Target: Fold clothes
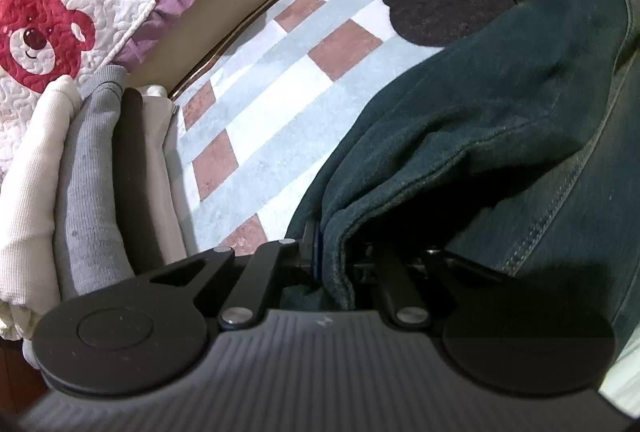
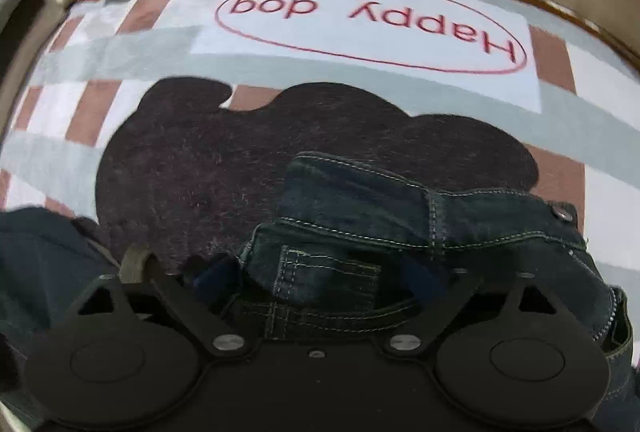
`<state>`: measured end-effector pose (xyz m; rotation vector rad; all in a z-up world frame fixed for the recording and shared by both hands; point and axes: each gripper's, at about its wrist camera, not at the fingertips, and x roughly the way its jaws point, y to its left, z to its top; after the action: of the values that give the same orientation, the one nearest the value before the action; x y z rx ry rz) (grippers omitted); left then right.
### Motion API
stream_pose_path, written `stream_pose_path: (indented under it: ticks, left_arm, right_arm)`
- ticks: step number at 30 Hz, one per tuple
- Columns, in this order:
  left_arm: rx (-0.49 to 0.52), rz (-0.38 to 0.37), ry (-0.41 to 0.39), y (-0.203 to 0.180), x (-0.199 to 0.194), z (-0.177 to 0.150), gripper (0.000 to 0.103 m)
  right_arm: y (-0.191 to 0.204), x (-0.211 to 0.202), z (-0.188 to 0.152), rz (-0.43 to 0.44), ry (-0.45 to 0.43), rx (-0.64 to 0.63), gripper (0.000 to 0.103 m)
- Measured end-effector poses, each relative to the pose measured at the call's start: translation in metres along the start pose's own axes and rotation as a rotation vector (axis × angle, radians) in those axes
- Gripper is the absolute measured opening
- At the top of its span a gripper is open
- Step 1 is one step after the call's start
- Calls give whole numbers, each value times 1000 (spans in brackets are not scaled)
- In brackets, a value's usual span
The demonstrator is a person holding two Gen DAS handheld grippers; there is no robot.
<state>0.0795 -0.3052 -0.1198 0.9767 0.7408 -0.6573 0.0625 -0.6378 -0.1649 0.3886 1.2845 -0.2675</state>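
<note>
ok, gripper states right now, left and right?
Left gripper: shut on a fold of the dark jeans.
Right gripper: open wide; the jeans waistband lies between the fingers, not pinched.

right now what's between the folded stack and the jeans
In the left wrist view, only bare checked mat lies between the stack of folded clothes and the jeans.

Checked rug (image 2: pixel 100 52), dark jeans (image 2: pixel 360 232) on it
</note>
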Motion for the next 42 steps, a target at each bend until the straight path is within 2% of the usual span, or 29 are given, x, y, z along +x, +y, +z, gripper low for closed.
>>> stream_pose_path:
  ticks: [2, 4, 6, 7, 8, 9, 10, 11, 13, 15, 18, 19, 20, 22, 23, 24, 25, 26, 27, 33, 36, 40, 42]
  left_arm:
    - [-10, -11, 12, 0, 2, -1, 9]
    - [-28, -19, 29, 1, 6, -1, 9]
    - [-29, -17, 32, 1, 6, -2, 10]
    - [-27, -15, 29, 1, 5, -3, 10]
    - [-32, -15, 24, 2, 4, -4, 10]
    - [-41, -16, 21, 4, 4, -5, 10]
    - [-54, -16, 17, 7, 3, -5, 10]
    - [-66, -14, 14, 9, 2, -6, 10]
    - [-81, -9, 5, 13, 0, -6, 10]
    - [-77, -1, -2, 14, -2, -6, 11]
    - [-37, 32, -7, 10, -3, -5, 16]
    - [-27, 39, -3, 9, -3, -6, 23]
    - [-22, 40, 7, 9, -1, -7, 35]
    - [-26, 36, 31, 9, 3, -9, 54]
    - [-41, 29, 43, 11, 5, -12, 56]
    - [-56, 21, 54, 14, 7, -14, 55]
    - [-85, 12, 53, 19, 6, -15, 43]
    - [-133, 2, 36, 27, 1, -14, 12]
    - [-180, -8, 19, 35, -4, -13, 3]
    - [-349, 56, -194, 80, -76, 7, 2]
    - [-332, 61, -282, 90, -111, 20, 2]
    - [-298, 7, -302, 93, -128, 39, 3]
    - [-302, -30, -301, 98, -128, 49, 4]
  right_arm:
    - [7, 5, 1, -36, -13, -13, 103]
    - [12, 10, 2, -85, -36, -24, 103]
    - [18, 14, 3, -133, -59, -35, 98]
    - [17, 11, 2, -140, -93, -33, 82]
    - [9, 1, -2, -120, -141, -11, 61]
    - [-1, -10, -5, -92, -190, 16, 52]
    - [-11, -21, -9, -64, -239, 43, 37]
    - [-23, -32, -14, -35, -286, 81, 26]
    - [-48, -57, -27, 2, -401, 156, 20]
    - [-70, -90, -45, 3, -552, 218, 18]
    - [-101, -141, -75, -80, -744, 270, 16]
    - [-111, -157, -85, -118, -803, 279, 15]
    - [-121, -170, -94, -151, -849, 292, 15]
    - [-137, -190, -109, -203, -910, 310, 15]
    - [-143, -194, -114, -215, -924, 312, 15]
    - [-148, -197, -119, -226, -937, 315, 15]
    - [-153, -200, -124, -238, -951, 318, 14]
    - [-157, -203, -129, -239, -965, 324, 14]
    - [-159, -205, -134, -238, -981, 331, 14]
    - [-168, -232, -168, -263, -1111, 373, 14]
    - [-187, -251, -187, -268, -1166, 431, 14]
    - [-211, -265, -210, -243, -1170, 490, 14]
    - [-218, -267, -210, -244, -1152, 490, 14]
